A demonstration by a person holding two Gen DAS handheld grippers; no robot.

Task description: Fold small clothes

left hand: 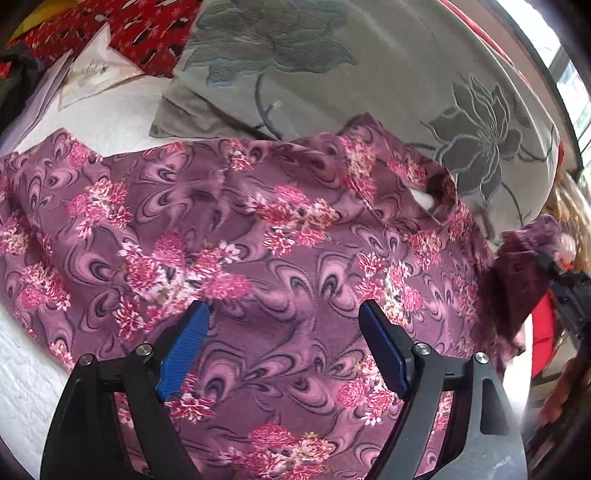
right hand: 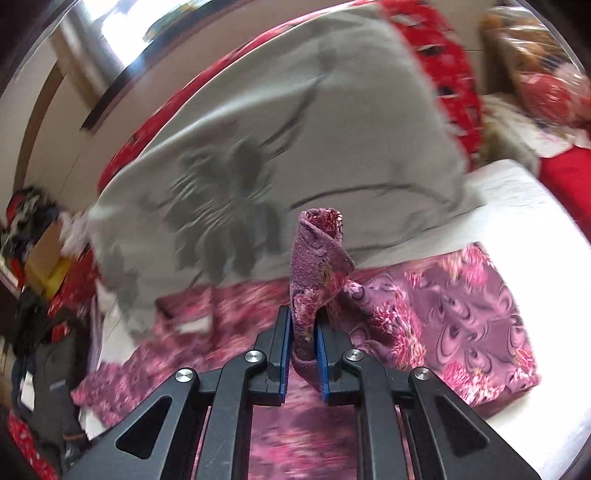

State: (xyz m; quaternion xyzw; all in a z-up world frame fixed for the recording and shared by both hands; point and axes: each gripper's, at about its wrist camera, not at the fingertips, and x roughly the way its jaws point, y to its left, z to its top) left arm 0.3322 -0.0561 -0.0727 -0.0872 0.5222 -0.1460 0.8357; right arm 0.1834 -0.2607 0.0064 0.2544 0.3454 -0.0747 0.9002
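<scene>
Cloth fills most of what lies ahead of your left claw (left hand: 284, 314): a purple garment (left hand: 258, 229) printed with pink flowers, spread flat on the white bedspread (left hand: 26, 387); your left claw hangs over it with its blue pads (left hand: 184, 354) wide apart and nothing between them, so it is released; the garment runs under both fingers and on past the tips, with its neck opening (left hand: 432, 199) ahead and to the right of the claw; beyond the garment, further ahead, lies a grey cushion (left hand: 332, 74) with a dark flower pattern, its lower edge touching or just overlapping the garment's far edge; ahead and to the left sits a red patterned cloth (left hand: 147, 26).

Your right claw (right hand: 303, 325) is clenched on a part of the same purple garment (right hand: 461, 306); the pinched fabric (right hand: 319, 266) stands up from between the pads as a rolled, curled strip with its paler inner side showing; the rest of the garment lies below and to the right of that claw on the white bedspread (right hand: 535, 229), and more of it, blurred, to the left; the grey cushion (right hand: 295, 129) lies ahead of the right claw, blurred; to the far left a heap of dark and red things (right hand: 33, 229) is too smeared for you to tell apart.
</scene>
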